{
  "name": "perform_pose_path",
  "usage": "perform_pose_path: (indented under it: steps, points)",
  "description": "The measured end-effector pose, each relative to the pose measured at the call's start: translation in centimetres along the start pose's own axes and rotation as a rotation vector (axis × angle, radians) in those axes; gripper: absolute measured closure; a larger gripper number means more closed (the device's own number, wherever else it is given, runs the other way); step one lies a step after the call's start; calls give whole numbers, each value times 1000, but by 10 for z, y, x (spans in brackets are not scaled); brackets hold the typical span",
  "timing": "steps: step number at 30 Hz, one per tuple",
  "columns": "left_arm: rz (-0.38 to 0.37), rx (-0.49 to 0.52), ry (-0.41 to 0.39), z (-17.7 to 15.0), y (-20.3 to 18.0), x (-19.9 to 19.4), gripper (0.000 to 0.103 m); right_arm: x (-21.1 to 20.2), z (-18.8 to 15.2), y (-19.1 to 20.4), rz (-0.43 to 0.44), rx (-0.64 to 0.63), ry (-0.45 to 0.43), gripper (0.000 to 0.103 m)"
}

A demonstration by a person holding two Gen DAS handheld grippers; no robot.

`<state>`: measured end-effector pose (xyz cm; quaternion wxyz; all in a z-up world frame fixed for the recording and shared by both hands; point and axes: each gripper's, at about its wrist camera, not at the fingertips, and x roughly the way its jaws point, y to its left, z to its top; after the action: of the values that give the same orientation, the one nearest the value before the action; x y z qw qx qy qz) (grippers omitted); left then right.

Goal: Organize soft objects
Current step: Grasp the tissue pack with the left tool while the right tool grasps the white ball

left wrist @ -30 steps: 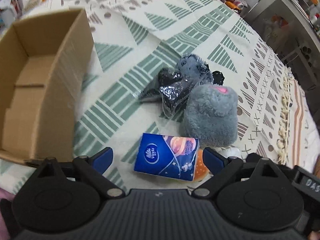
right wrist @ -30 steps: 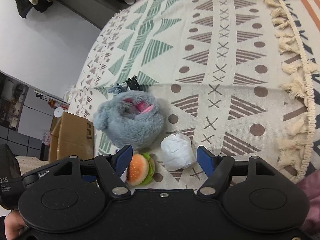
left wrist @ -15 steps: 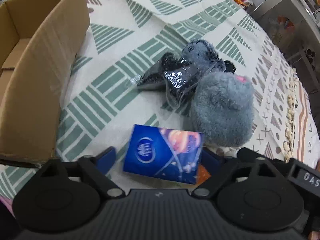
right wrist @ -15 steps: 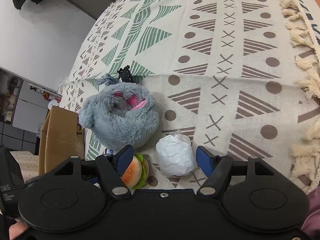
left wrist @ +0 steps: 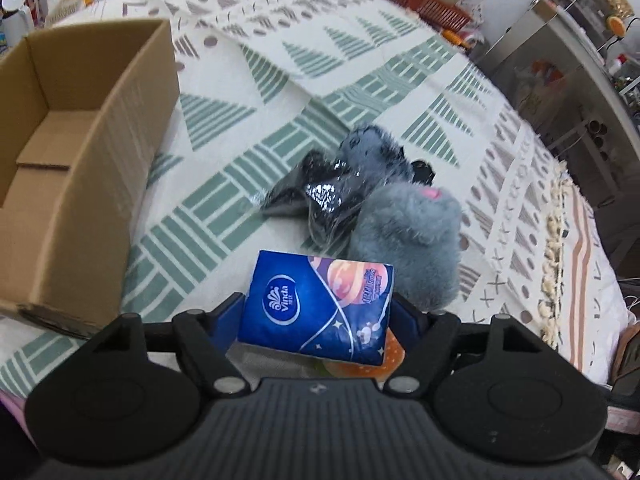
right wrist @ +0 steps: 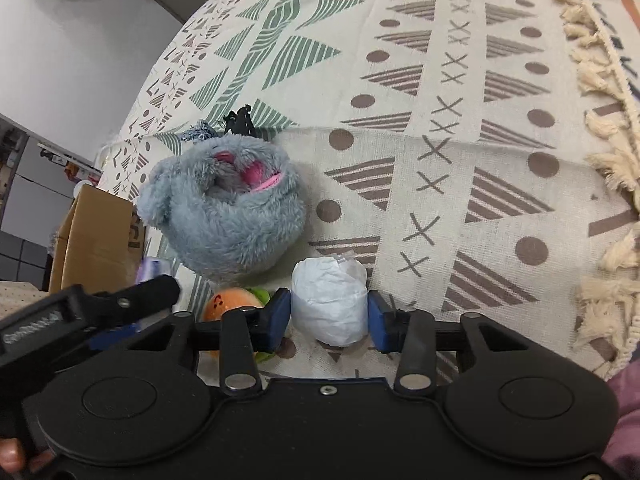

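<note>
Left gripper clamps the tissue pack; right gripper closing on the white bundle, bare cloth beyond.

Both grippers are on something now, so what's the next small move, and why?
Probably lift the left gripper and carry the blue tissue pack toward the open cardboard box: its jaws have just been closing onto the pack. The right gripper also pinches the white bundle.

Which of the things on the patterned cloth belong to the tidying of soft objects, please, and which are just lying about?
Job:
blue tissue pack, in the left gripper
white paper bundle, in the right gripper
grey plush toy
burger toy
plastic-wrapped dark item
cardboard box

Lying about:
orange basket
metal shelves
white kettle
</note>
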<state>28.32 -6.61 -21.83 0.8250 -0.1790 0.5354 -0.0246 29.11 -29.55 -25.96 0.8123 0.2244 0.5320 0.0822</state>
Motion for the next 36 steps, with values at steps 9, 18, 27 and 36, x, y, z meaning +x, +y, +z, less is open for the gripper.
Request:
perform_pose_path:
  steps: [9,18,27,36]
  points:
    - [-17,25,-80,1,8,-34,28,-38,-14,10,-35,-8,-99,63]
    - [-31,50,-151,2,22,-58,28,-68,-21,46,-26,-89,-169,63]
    - [-92,4,-187,14,40,-74,28,-81,-28,92,-26,-121,-222,63]
    - [-83,-39,-255,28,69,-89,28,-79,-30,140,23,-157,-260,63]
